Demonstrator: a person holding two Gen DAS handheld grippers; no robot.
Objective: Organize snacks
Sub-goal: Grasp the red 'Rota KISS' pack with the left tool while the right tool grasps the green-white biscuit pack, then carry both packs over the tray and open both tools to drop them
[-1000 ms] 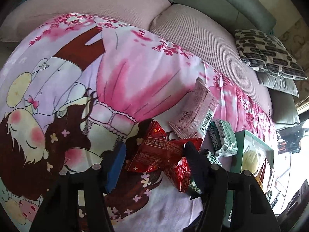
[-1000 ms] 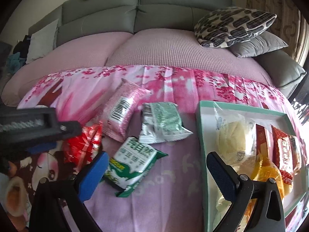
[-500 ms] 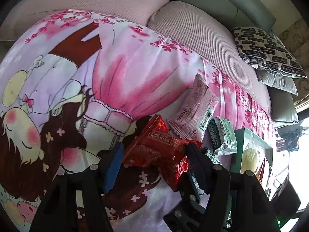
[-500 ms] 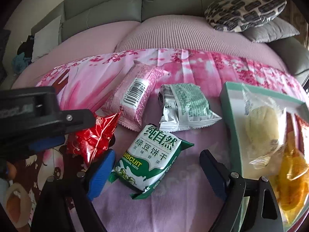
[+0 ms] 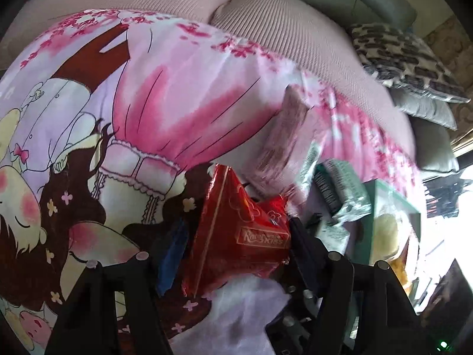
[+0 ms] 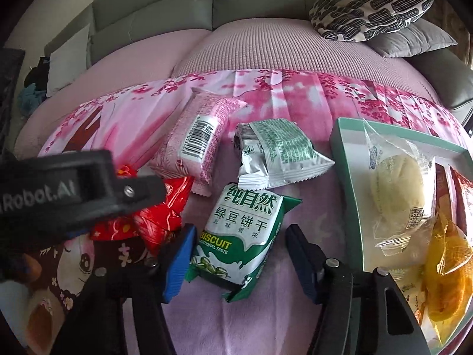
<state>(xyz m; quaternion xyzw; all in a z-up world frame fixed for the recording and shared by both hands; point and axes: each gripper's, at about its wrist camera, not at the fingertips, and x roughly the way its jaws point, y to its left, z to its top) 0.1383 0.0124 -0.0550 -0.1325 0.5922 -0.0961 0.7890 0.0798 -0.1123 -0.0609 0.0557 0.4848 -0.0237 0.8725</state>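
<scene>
My left gripper (image 5: 233, 236) is shut on a red snack packet (image 5: 239, 233), which stands tilted up off the printed pink cloth (image 5: 165, 100); the packet also shows in the right wrist view (image 6: 159, 219). My right gripper (image 6: 241, 254) is open, its blue pads on either side of a green biscuit packet (image 6: 242, 236) lying flat. A pink packet (image 6: 198, 136) and a silver-green packet (image 6: 275, 151) lie just beyond. A green-rimmed tray (image 6: 346, 177) at the right holds a wrapped bun (image 6: 396, 189) and an orange packet (image 6: 446, 269).
The cloth covers a pink sofa seat (image 6: 266, 47) with grey backrests. A patterned cushion (image 6: 369, 9) on a grey pillow (image 6: 414, 41) sits at the back right. The left gripper's black body (image 6: 65, 195) crosses the right view's left side.
My left gripper closed on the red packet and tilted it up. My right gripper moved left and forward until its open fingers framed the green biscuit packet.
</scene>
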